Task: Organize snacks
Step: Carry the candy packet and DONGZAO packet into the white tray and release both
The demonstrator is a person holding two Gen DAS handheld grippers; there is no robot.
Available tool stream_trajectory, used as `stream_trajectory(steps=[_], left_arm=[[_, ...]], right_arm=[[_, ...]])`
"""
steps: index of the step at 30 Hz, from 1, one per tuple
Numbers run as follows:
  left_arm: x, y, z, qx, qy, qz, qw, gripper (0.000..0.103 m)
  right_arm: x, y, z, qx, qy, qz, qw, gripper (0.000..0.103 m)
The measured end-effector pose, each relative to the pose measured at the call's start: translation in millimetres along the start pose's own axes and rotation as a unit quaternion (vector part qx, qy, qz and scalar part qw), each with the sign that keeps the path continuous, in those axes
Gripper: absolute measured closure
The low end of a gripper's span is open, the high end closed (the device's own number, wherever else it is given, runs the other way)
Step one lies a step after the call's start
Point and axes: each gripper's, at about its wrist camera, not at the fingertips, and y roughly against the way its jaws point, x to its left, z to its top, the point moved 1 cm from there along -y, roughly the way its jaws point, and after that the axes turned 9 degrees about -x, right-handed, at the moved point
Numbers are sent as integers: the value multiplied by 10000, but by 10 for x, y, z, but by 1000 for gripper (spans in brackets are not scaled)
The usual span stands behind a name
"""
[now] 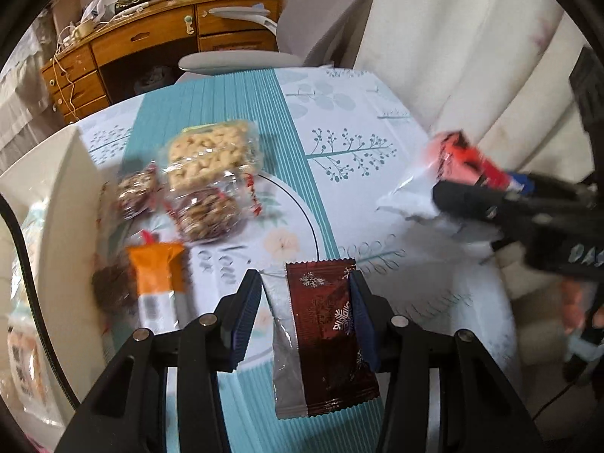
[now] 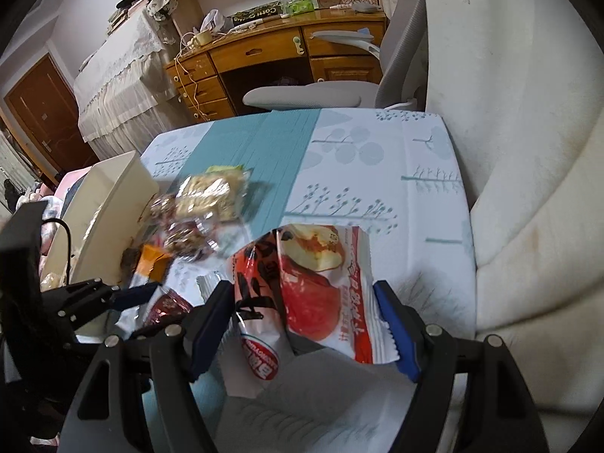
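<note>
Both grippers hold snack packets above the table.

The left gripper clamps a dark red packet; the right gripper clamps a red-and-white packet. At ten o'clock, loose snacks lie beside a cream bin.

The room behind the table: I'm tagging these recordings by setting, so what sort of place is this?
Most likely a bedroom or study at home. A wooden desk with drawers and cluttered shelves stands behind a grey office chair, a lace-covered piece of furniture stands beside it, and the snacks lie on a table under a patterned tablecloth.
</note>
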Motion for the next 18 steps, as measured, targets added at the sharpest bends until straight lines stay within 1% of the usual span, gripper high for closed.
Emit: stream_trajectory(steps=[3, 10, 14, 18], left_arm=[[72, 234, -37, -36, 73, -79, 9999, 58], [274, 845, -191, -140, 167, -302, 9993, 58], [435, 1149, -250, -248, 112, -477, 9985, 58], [611, 1391, -311, -276, 55, -532, 9982, 58]], right_arm=[[198, 118, -83, 1, -117, -146, 9998, 27], [763, 382, -310, 51, -255, -210, 9994, 27], [1075, 508, -392, 20, -276, -204, 9994, 27], [1418, 623, -454, -35, -252, -255, 9994, 27]])
